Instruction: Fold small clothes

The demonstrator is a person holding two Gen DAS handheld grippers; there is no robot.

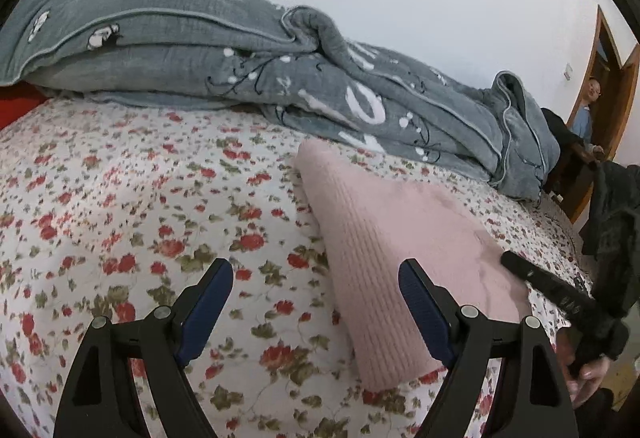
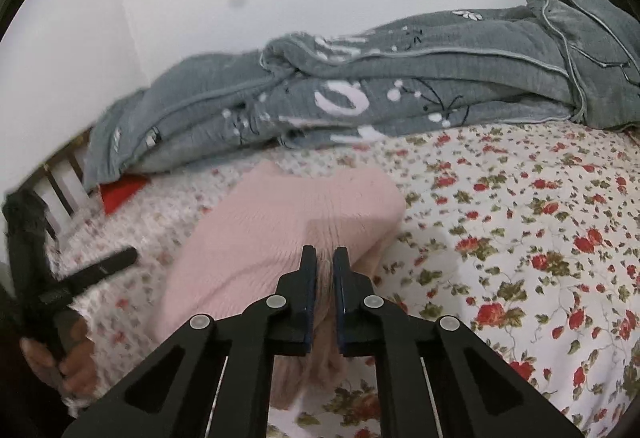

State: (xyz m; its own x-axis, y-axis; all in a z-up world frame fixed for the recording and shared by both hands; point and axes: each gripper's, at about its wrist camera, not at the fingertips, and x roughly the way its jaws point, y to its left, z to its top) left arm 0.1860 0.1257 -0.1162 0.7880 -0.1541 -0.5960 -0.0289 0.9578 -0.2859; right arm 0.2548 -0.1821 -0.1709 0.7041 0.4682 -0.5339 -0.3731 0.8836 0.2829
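Observation:
A pink ribbed knit garment (image 1: 404,250) lies folded on the floral bedsheet (image 1: 120,198). My left gripper (image 1: 316,278) is open and empty, low over the sheet, its right finger at the garment's near left edge. In the right wrist view my right gripper (image 2: 324,262) is shut on the near edge of the pink garment (image 2: 280,230), bunching the fabric between its pads. The right gripper's black body shows in the left wrist view (image 1: 560,290), and the left gripper shows at the left of the right wrist view (image 2: 80,278).
A rumpled grey quilt (image 1: 240,58) lies along the far side of the bed by the white wall. A red cloth (image 2: 120,190) peeks out by the wooden headboard (image 2: 64,174). A person (image 1: 588,110) stands in a doorway at the far right.

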